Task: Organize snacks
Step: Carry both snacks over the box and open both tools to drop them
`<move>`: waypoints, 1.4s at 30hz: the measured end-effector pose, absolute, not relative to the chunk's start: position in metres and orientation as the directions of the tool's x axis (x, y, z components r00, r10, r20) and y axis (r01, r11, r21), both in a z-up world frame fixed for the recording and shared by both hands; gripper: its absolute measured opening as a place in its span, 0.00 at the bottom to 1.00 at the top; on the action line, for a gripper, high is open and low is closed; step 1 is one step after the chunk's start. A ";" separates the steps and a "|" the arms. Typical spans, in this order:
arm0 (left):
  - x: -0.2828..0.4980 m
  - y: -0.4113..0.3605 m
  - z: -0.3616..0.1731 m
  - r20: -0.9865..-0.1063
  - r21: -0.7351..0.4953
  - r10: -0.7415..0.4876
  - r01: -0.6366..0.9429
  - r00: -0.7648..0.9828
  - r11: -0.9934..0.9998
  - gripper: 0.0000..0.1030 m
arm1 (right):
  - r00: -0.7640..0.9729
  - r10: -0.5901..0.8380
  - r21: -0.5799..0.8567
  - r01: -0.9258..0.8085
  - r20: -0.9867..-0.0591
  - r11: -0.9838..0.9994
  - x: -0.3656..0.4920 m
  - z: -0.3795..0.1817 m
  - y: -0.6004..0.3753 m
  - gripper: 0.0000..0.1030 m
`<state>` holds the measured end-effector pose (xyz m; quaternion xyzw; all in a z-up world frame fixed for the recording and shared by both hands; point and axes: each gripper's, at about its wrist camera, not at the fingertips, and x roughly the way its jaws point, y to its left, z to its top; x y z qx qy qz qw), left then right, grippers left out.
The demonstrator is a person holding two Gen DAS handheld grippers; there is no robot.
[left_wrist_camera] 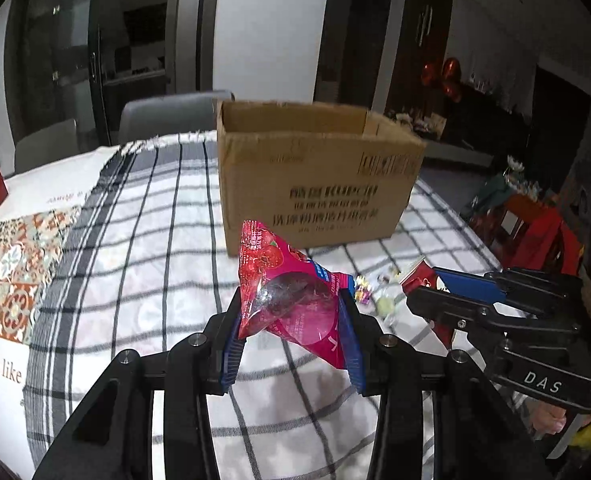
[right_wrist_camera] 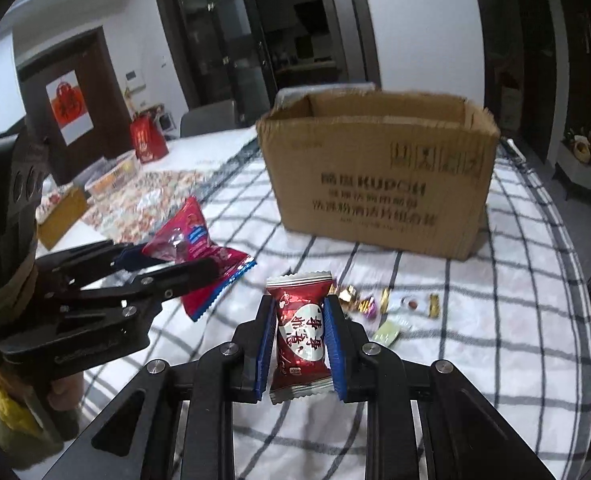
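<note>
The left tongs (left_wrist_camera: 295, 316) are clamped on a pink snack packet (left_wrist_camera: 283, 280), their blue pads pressing its lower half from both sides while its crimped top sticks up above the fingertips. The packet hangs clear of the tabletop (left_wrist_camera: 143, 240), which is covered by a white cloth with dark check lines. From the right wrist view the same pink packet (right_wrist_camera: 191, 240) shows at the left, held off the cloth, with a hand (right_wrist_camera: 61, 396) in a yellow sleeve gripping the handle below.

The right tongs (right_wrist_camera: 299, 340) stand narrow, gripping a dark red wrapped candy (right_wrist_camera: 301, 336) upright between the blue pads; its white heart-shaped label faces the camera and both crimped ends poke out above and below the pads. It too is off the cloth.

An open cardboard box (right_wrist_camera: 375, 168) with dark print on its front stands on the tabletop beyond both tongs, well apart from either packet. Between the box and the right tongs, small loose candies (right_wrist_camera: 359, 300) in gold and purple wrappers lie scattered on the cloth, with a pale green one (right_wrist_camera: 387, 334) just right of the tongs. A red gift bag (right_wrist_camera: 147, 140) stands far back on the left.
</note>
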<state>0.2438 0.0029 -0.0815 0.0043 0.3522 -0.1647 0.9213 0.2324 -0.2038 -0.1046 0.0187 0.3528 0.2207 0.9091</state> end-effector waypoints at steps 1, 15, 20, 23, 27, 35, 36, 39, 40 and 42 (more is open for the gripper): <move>0.244 0.002 -0.078 -0.643 -0.106 -0.301 0.307 0.704 0.946 0.41 | 0.662 0.413 0.189 -0.385 -0.625 0.903 0.234 -0.101 -0.205 0.25; 0.259 -0.010 -0.016 -0.534 -0.101 -0.337 0.337 0.775 0.936 0.41 | 0.767 0.414 0.206 -0.359 -0.490 0.910 0.250 -0.035 -0.224 0.25; 0.268 -0.014 0.005 -0.496 -0.088 -0.347 0.351 0.796 0.932 0.41 | 0.793 0.411 0.208 -0.354 -0.451 0.912 0.257 -0.015 -0.228 0.25; 0.274 -0.016 0.013 -0.481 -0.080 -0.348 0.355 0.805 0.931 0.41 | 0.804 0.404 0.201 -0.351 -0.436 0.915 0.263 -0.006 -0.230 0.25; 0.284 -0.019 0.022 -0.468 -0.070 -0.348 0.359 0.812 0.931 0.41 | 0.813 0.399 0.197 -0.348 -0.423 0.917 0.274 0.002 -0.234 0.25; 0.312 -0.027 0.028 -0.463 -0.048 -0.338 0.358 0.819 0.932 0.41 | 0.823 0.384 0.182 -0.338 -0.419 0.923 0.302 0.008 -0.244 0.25; 0.317 -0.028 0.028 -0.462 -0.046 -0.338 0.358 0.820 0.933 0.41 | 0.824 0.380 0.178 -0.336 -0.420 0.925 0.307 0.009 -0.246 0.25; 0.331 -0.030 0.028 -0.461 -0.036 -0.331 0.355 0.823 0.934 0.41 | 0.827 0.370 0.163 -0.333 -0.422 0.929 0.321 0.009 -0.249 0.25; 0.335 -0.031 0.028 -0.461 -0.035 -0.330 0.354 0.824 0.934 0.41 | 0.828 0.367 0.158 -0.331 -0.423 0.930 0.325 0.009 -0.249 0.25; 0.346 -0.032 0.027 -0.463 -0.035 -0.329 0.354 0.823 0.935 0.41 | 0.831 0.362 0.153 -0.328 -0.422 0.932 0.332 0.008 -0.251 0.25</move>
